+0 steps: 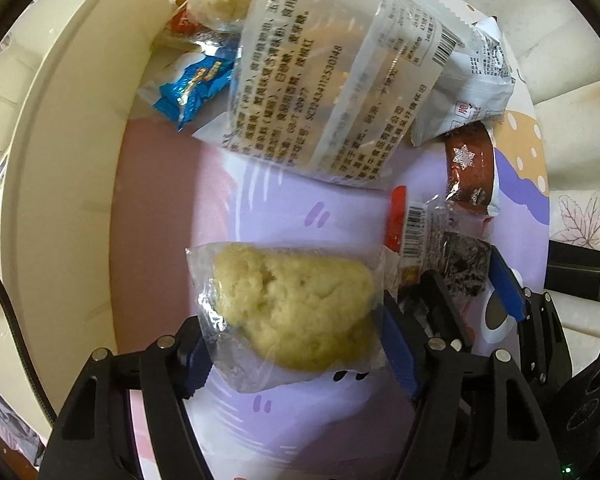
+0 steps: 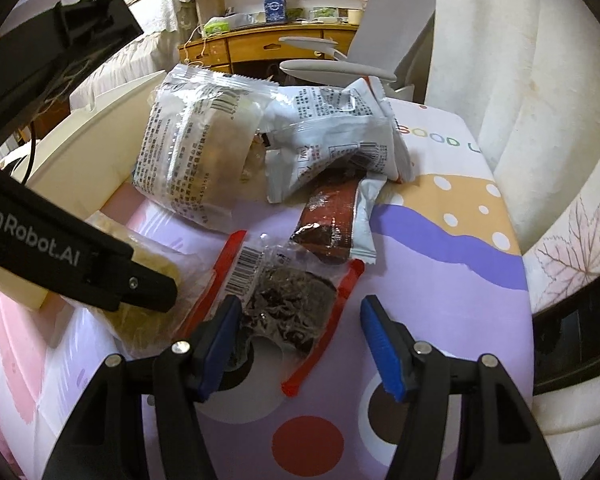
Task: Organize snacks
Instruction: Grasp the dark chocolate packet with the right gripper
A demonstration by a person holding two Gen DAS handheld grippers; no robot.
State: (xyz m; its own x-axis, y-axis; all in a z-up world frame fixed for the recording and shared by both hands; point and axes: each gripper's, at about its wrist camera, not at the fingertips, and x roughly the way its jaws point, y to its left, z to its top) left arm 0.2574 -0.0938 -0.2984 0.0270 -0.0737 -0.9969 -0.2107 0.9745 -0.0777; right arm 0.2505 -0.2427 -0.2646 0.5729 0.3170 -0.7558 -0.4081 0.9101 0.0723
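Left wrist: tongs (image 1: 292,350) seemingly around cake packet (image 1: 290,308)

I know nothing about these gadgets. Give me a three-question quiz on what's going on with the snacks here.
1. True or false: the left gripper has a pale cake packet between its fingers.
2. Which snack lies nearest the right gripper: A) the dark snack with red-edged wrapper, B) the blue candy?
3. What colour are the finger pads?

Key: 1 true; 2 A; 3 blue.
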